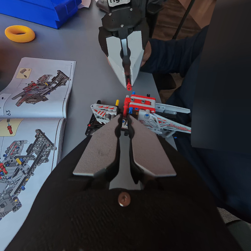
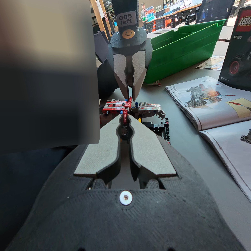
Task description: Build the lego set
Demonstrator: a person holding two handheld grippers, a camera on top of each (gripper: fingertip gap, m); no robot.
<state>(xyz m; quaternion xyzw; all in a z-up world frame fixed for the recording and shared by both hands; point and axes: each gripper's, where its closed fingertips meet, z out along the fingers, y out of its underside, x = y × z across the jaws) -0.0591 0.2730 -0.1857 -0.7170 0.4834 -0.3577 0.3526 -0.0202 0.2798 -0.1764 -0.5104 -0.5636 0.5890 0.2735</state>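
A partly built red, grey and black lego model (image 1: 142, 107) lies on the grey table near its edge; it also shows in the right wrist view (image 2: 116, 106). My left gripper (image 1: 124, 116) is shut on a red pin (image 1: 125, 108) that stands up from the middle of the model. The right wrist view shows it coming down from above (image 2: 131, 99). My right gripper (image 2: 125, 116) is shut on a second, loose red pin (image 2: 125, 115). It holds this pin just above the model's red part, and it also shows in the left wrist view (image 1: 128, 84).
An open instruction booklet (image 1: 40, 88) lies beside the model. A yellow ring (image 1: 19, 33) and a blue bin (image 1: 40, 10) sit farther off. A green bin (image 2: 183, 51) and the lego box (image 2: 239, 47) stand behind. A person's dark sleeve (image 1: 176, 54) is at the table edge.
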